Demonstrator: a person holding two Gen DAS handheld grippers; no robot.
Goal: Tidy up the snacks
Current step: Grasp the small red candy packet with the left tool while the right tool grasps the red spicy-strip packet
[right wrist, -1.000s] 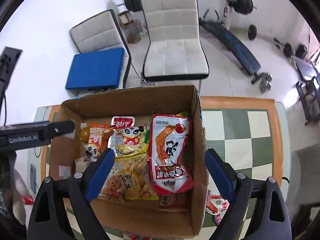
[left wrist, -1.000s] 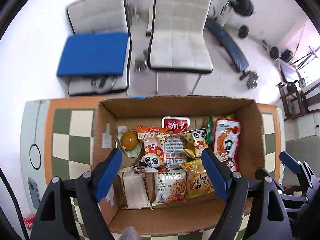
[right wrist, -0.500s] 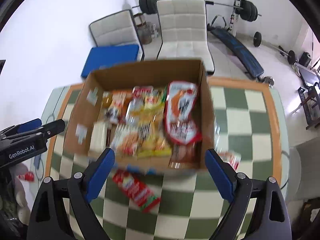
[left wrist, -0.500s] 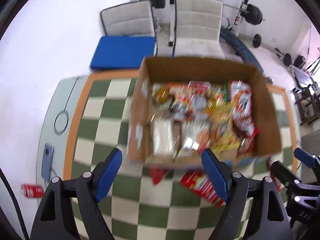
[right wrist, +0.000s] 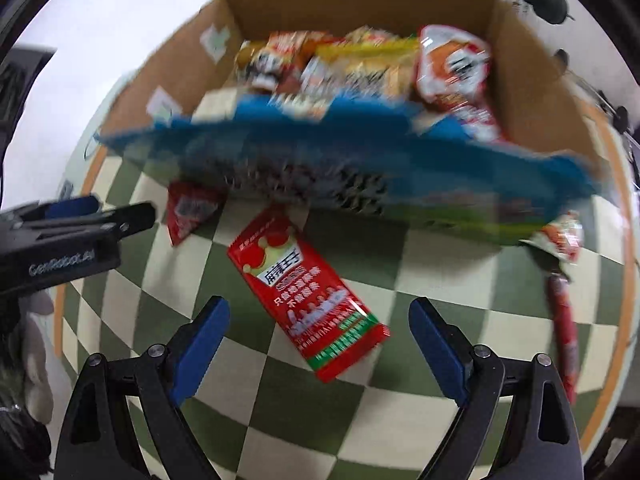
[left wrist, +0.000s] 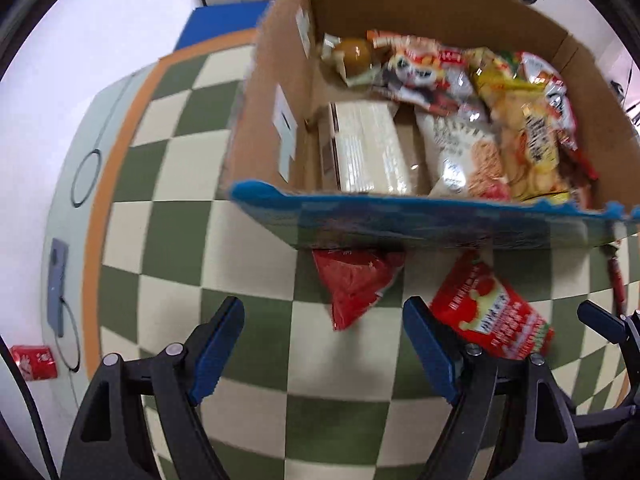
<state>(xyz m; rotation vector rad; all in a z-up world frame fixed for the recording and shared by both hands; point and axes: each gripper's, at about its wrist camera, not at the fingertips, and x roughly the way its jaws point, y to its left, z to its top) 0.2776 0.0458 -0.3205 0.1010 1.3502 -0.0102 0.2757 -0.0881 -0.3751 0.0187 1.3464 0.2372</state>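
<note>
— Where's the next snack?

— On the checked worktop (right wrist: pixel 280 420), just in front of the box (right wrist: pixel 360 176). The long red packet (right wrist: pixel 308 296) lies straight ahead of the right gripper (right wrist: pixel 320 344), between its fingers' lines, with its long axis slanting from far-left to near-right. So those fingers would have to turn to close across its short side.

— And the left one?

— The left gripper (left wrist: pixel 324 352) sits further off to the side; the same red packet (left wrist: pixel 490 316) lies beyond its right finger. A smaller red pouch (left wrist: pixel 356 284) is nearer its centre, half tucked under the box front.

— Holding anything?

— No. Both pairs of fingers are spread wide and empty.

— Any writing?

— Chinese characters on the packet, white on red; I can't make out a brand. "GenRobot.AI" is on the left gripper's body. A thin red stick (right wrist: pixel 564 320) lies away to the right, and the box is already crowded with bags.
</note>
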